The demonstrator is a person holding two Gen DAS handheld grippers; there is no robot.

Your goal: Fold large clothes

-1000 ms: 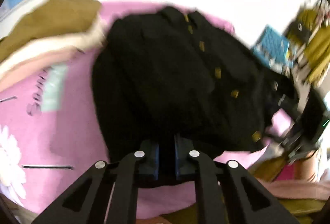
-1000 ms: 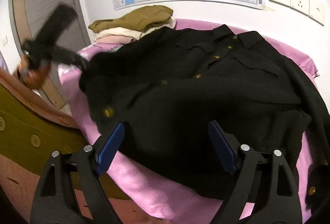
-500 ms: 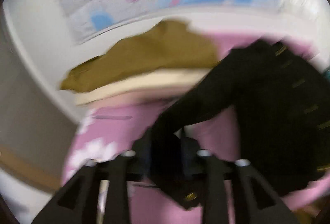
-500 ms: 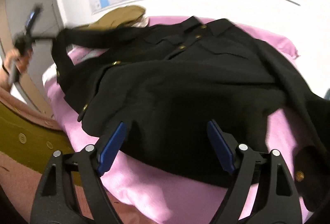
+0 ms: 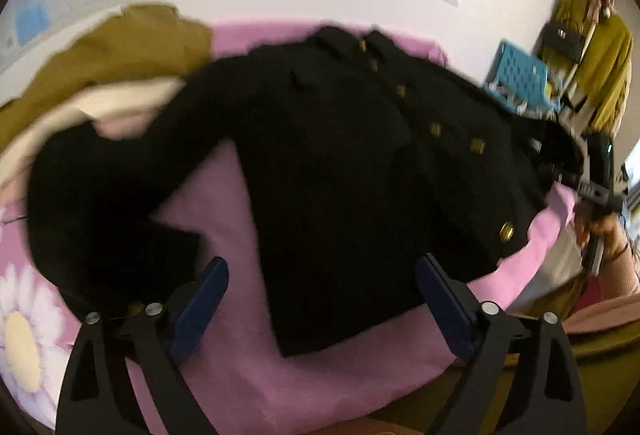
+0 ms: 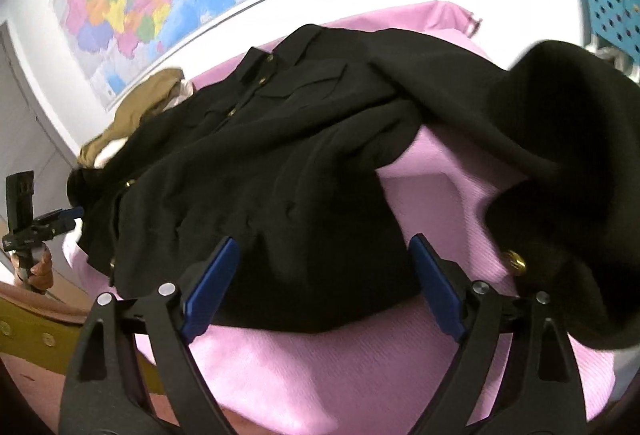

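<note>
The black jacket [image 5: 344,171] lies front-up on the pink bed [image 5: 320,379], collar toward the wall, gold buttons showing, so that its sleeves can be folded in over the body. The left gripper [image 5: 320,299] hangs over the near hem with its fingers [image 5: 200,299] wide apart; they have just been opening, and nothing is between them. The left sleeve [image 5: 100,203] now lies loose in a curve on the bed beside the body, which suggests a release to reset it rather than a finished fold.

The right gripper [image 6: 324,283] hovers at the hem on the other side. Its fingers [image 6: 436,287] stand apart and have just been closing somewhat, but the pads touch no cloth. The right sleeve [image 6: 568,163] is humped up at the bed's edge, cuff button outward, still unfolded.

Folded clothes [image 6: 136,107] are stacked behind, out of the way.
</note>
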